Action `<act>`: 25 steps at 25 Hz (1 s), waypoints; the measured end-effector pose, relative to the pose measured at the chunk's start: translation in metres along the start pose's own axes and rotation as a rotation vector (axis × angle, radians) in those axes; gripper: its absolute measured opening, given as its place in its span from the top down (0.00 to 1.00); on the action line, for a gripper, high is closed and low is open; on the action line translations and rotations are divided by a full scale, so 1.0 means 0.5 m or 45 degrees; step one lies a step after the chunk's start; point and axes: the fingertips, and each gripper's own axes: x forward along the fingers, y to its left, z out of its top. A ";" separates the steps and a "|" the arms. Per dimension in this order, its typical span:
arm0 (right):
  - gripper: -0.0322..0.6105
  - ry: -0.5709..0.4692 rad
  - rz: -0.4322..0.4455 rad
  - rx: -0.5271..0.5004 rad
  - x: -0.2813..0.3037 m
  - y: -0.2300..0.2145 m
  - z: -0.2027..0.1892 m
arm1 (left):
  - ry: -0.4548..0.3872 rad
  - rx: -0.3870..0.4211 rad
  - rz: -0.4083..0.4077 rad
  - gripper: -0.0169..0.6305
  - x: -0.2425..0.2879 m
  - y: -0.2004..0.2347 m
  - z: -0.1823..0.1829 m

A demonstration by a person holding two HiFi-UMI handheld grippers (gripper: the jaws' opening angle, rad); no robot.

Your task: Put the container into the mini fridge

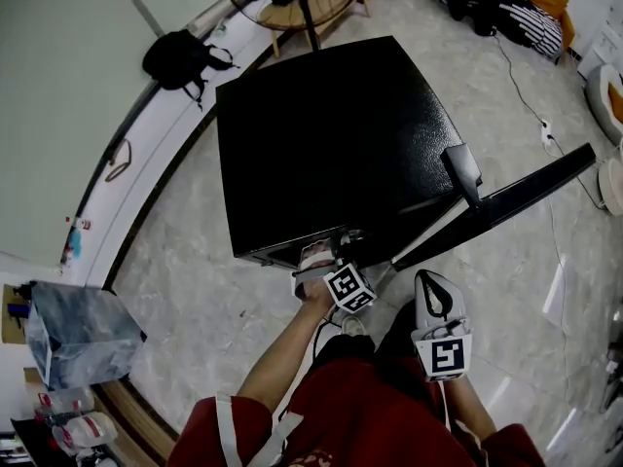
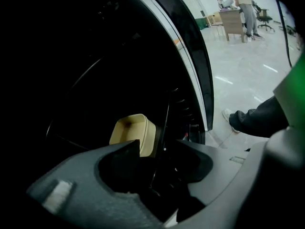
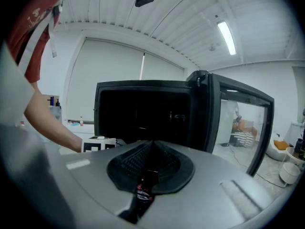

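While container (image 2: pixel 133 132) sits inside mini fridge (image 1: pixel 331 134), left claw (image 2: pixel 159 152) gapes empty; right claw (image 3: pixel 152 149) closed.

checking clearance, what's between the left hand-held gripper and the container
Nothing: in the left gripper view the container sits just past the open left hand-held gripper, inside the mini fridge.

1. Pale, glossy tiled floor (image 1: pixel 506 251), with a thin cable (image 1: pixel 523 92) trailing across it.
2. A long white ledge (image 1: pixel 165 134) runs along the wall, with a black bag (image 1: pixel 180 58) on it.
3. Ribbed white ceiling (image 3: pixel 157 13) with a lit tube light (image 3: pixel 227 38); a pale roller blind (image 3: pixel 114 75) below.
4. Wooden desk (image 2: pixel 233 23) and office chair (image 2: pixel 263 18) far off.
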 end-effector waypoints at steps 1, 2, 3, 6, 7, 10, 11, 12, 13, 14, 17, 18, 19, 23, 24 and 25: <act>0.95 0.000 0.000 -0.001 0.000 0.001 0.000 | -0.001 -0.029 -0.006 0.65 -0.014 -0.008 -0.004; 0.95 -0.003 -0.001 0.001 0.000 0.002 0.001 | -0.002 -0.060 -0.019 0.65 -0.027 -0.018 -0.009; 0.95 -0.009 -0.002 0.007 0.000 0.004 0.001 | -0.004 -0.093 -0.037 0.65 -0.041 -0.029 -0.015; 0.95 -0.013 -0.003 0.027 -0.003 0.010 0.002 | -0.033 -0.208 -0.079 0.65 -0.085 -0.051 -0.029; 0.95 -0.010 -0.003 0.026 -0.003 0.011 0.002 | -0.043 -0.241 -0.084 0.65 -0.100 -0.054 -0.032; 0.95 0.014 -0.008 -0.002 -0.001 0.007 -0.006 | -0.061 -0.315 -0.080 0.65 -0.142 -0.061 -0.046; 0.95 0.012 -0.008 -0.007 0.000 0.006 -0.005 | -0.065 -0.345 -0.070 0.65 -0.156 -0.060 -0.054; 0.95 0.008 -0.008 -0.010 0.001 0.005 -0.003 | -0.068 -0.383 -0.056 0.65 -0.170 -0.056 -0.065; 0.95 0.007 -0.011 -0.012 0.001 0.004 -0.005 | -0.072 -0.429 -0.039 0.65 -0.185 -0.050 -0.077; 0.95 0.011 -0.017 -0.011 0.001 0.002 -0.007 | -0.078 -0.477 -0.022 0.65 -0.200 -0.042 -0.089; 0.95 0.006 -0.014 -0.002 0.004 0.002 0.000 | -0.100 -0.596 0.043 0.66 -0.247 -0.010 -0.118; 0.95 0.002 -0.008 -0.013 0.006 0.002 0.001 | -0.110 -0.636 0.068 0.66 -0.262 0.003 -0.126; 0.95 -0.003 -0.001 -0.025 0.010 0.005 0.000 | -0.122 -0.680 0.091 0.66 -0.276 0.016 -0.134; 0.95 -0.027 0.033 -0.038 0.024 0.032 0.012 | -0.200 -0.843 0.184 0.66 -0.336 0.068 -0.163; 0.95 -0.040 0.040 -0.024 0.024 0.037 0.023 | -0.229 -0.875 0.210 0.66 -0.355 0.082 -0.164; 0.95 -0.052 0.045 -0.012 0.023 0.040 0.036 | -0.261 -0.902 0.236 0.66 -0.374 0.096 -0.162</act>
